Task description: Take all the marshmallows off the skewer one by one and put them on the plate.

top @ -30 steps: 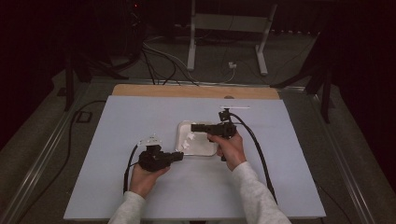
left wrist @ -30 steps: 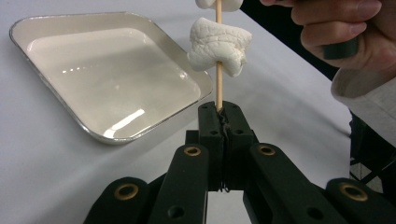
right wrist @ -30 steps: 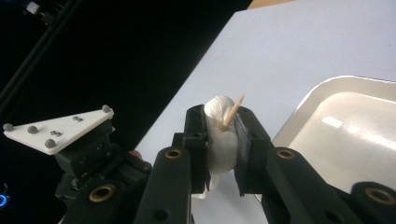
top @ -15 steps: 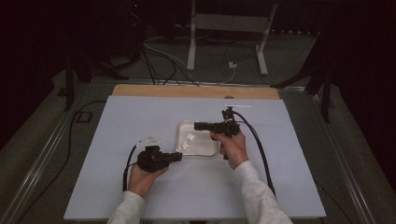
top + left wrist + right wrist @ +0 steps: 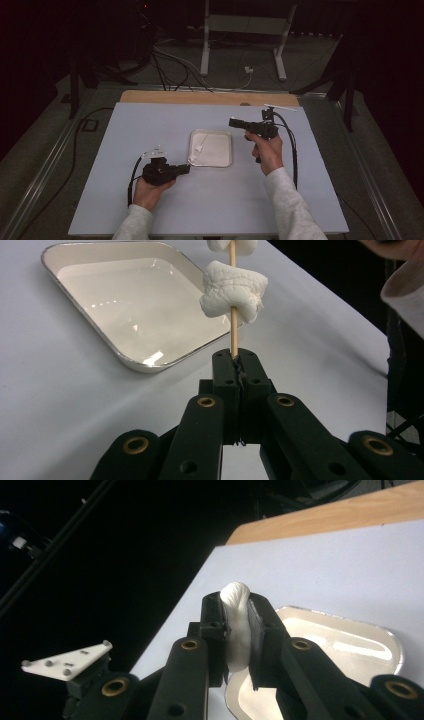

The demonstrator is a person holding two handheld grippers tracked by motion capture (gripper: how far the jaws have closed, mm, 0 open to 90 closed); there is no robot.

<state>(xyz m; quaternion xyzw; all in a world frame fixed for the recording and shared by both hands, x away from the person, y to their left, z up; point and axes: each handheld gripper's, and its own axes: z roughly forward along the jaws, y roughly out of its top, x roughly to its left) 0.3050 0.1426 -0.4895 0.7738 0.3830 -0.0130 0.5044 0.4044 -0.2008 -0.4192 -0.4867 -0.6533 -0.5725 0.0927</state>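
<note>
A pale table (image 5: 150,130) stands in a dark room, a white tray (image 5: 220,150) at its middle. The right gripper (image 5: 234,122), raised beside the tray, squeezes a marshmallow (image 5: 235,625). The left gripper (image 5: 186,169) pinches a wooden skewer (image 5: 233,335) bearing marshmallows (image 5: 230,292) over the tray's near corner.

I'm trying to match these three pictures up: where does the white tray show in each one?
High view: the white tray lies mid-table, between the two grippers.
Left gripper view: it sits upper left, behind the marshmallow on the skewer.
Right gripper view: it peeks out lower right, behind the jaws.
Shared landmark: the pale blue table.
</note>
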